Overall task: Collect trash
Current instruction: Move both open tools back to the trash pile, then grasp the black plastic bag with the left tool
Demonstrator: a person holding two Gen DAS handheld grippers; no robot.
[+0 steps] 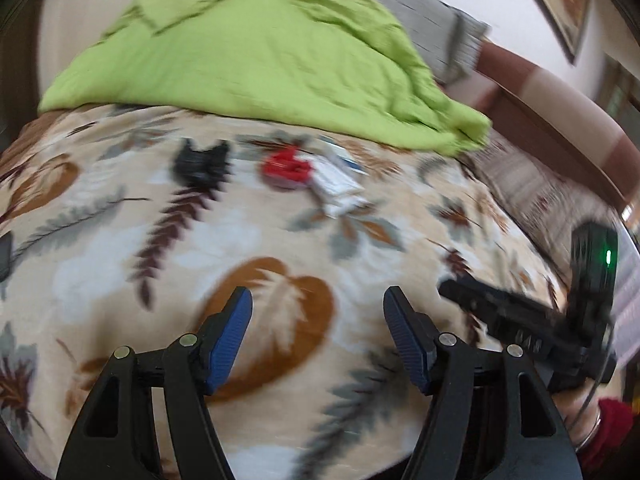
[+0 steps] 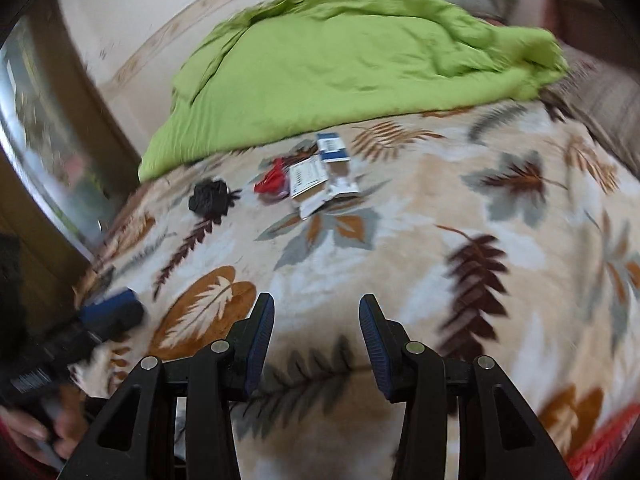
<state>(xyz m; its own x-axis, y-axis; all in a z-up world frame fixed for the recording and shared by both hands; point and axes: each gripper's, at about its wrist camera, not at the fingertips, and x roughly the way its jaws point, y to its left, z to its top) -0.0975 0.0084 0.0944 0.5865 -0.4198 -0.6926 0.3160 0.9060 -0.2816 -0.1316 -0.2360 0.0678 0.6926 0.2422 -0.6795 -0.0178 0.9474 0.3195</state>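
Note:
Trash lies on a leaf-patterned blanket (image 1: 280, 248) on a bed: a crumpled black piece (image 1: 202, 162), a red wrapper (image 1: 286, 170) and white and blue torn cartons (image 1: 340, 188). The right wrist view shows the same black piece (image 2: 210, 196), red wrapper (image 2: 274, 182), white carton (image 2: 310, 178) and blue carton (image 2: 333, 147). My left gripper (image 1: 318, 300) is open and empty, well short of the trash. My right gripper (image 2: 316, 306) is open and empty too. The right gripper's body (image 1: 520, 316) shows at the right in the left wrist view. Both views are motion-blurred.
A green quilt (image 1: 256, 52) is bunched across the far side of the bed, just behind the trash. A grey pillow (image 1: 436, 28) and a brown headboard (image 1: 560, 92) lie to the right. A wall and door frame (image 2: 60, 152) stand at the left.

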